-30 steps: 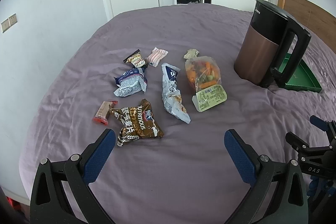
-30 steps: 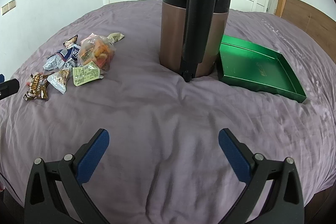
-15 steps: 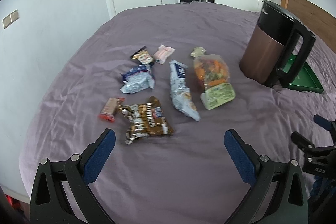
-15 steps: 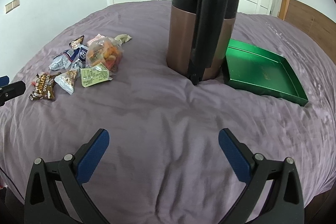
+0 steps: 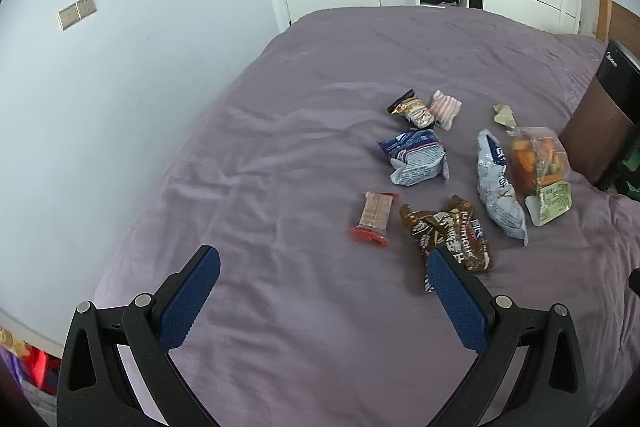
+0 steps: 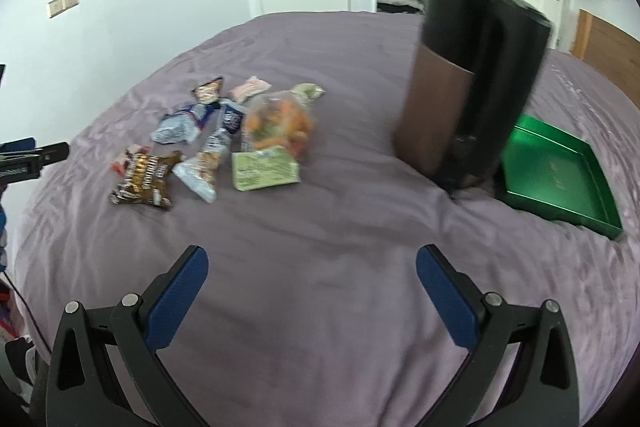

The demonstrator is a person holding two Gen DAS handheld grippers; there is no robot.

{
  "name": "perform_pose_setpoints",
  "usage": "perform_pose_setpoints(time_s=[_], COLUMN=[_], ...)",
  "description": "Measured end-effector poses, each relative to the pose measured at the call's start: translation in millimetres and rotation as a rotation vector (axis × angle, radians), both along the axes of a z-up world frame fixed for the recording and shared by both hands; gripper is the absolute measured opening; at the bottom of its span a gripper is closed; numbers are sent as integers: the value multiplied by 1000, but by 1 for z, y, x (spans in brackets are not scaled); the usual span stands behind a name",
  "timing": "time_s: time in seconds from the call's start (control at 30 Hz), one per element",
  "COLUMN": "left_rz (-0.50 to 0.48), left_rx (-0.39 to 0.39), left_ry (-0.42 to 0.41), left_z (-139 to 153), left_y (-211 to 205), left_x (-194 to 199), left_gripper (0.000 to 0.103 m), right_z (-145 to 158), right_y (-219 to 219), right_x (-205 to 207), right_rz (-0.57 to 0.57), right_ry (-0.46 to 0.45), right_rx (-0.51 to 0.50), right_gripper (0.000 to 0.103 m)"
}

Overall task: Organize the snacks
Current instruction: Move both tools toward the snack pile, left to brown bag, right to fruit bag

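Purple bedding [image 5: 280, 307] covers the whole work surface, with a white wall, a door and an open wardrobe behind it. Left gripper [image 5: 320, 291] hovers over the bedding with its blue-padded fingers spread wide and nothing between them; its right pad overlaps the near edge of a brown snack pack [image 5: 448, 231] in the left wrist view. Just left of that pack lies a small red-ended bar [image 5: 374, 217]. Farther back sit a blue-and-white pouch [image 5: 416, 157], a long silver pouch [image 5: 498, 187], a clear bag of orange pieces [image 5: 536, 159] with a green label card [image 5: 550, 203] at its near end, a small dark wrapper [image 5: 412, 109] touching a pink striped packet [image 5: 446, 109], and a crumpled beige wrapper [image 5: 504, 115]. Right gripper [image 6: 312, 279] is likewise released, fingers wide apart above bare bedding, well apart from the snacks. A tall brown-and-black kettle [image 6: 468, 79], blurred in the right wrist view, stands to the right of the snack group. A green tray [image 6: 556, 171] lies just beside the kettle on its far right, holding nothing.
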State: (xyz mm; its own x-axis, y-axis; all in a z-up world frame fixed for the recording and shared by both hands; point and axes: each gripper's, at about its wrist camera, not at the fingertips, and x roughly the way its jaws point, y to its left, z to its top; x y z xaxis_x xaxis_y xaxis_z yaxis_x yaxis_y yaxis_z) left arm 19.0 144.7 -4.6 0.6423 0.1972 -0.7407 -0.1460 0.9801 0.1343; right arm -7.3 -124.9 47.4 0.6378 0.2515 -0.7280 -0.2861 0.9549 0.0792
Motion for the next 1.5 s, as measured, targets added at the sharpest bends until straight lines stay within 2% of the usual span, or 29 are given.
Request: perform_pose_setpoints(time_s=[0.33, 0.5, 0.73, 1.0, 1.17, 1.27, 1.33, 1.4, 1.5], left_rz=[-48, -41, -27, -105, -86, -51, -34, -38, -60], left_rx=[6, 43, 79, 106, 113, 64, -8, -79, -139], left_ry=[66, 120, 172, 203, 199, 177, 166, 158, 157], left_z=[-24, -41, -61, -73, -68, -56, -48, -42, -41], left_y=[-8, 1, 11, 3, 5, 12, 14, 8, -14], left_x=[29, 46, 76, 91, 86, 72, 62, 52, 47], left_gripper=[102, 102, 102, 102, 102, 102, 102, 102, 102], right_z=[-6, -13, -19, -23, -26, -28, -29, -28, -25], right_y=[25, 32, 57, 78, 72, 64, 61, 58, 55], right_x=[16, 26, 41, 51, 59, 66, 71, 76, 86], right_rz=[50, 62, 113, 161, 147, 132, 127, 124, 119], right_ry=[16, 49, 74, 85, 84, 80, 77, 72, 56], right_rx=[45, 109, 138, 156, 154, 164, 167, 172, 175], right_gripper=[103, 103, 103, 103, 103, 103, 103, 103, 103])
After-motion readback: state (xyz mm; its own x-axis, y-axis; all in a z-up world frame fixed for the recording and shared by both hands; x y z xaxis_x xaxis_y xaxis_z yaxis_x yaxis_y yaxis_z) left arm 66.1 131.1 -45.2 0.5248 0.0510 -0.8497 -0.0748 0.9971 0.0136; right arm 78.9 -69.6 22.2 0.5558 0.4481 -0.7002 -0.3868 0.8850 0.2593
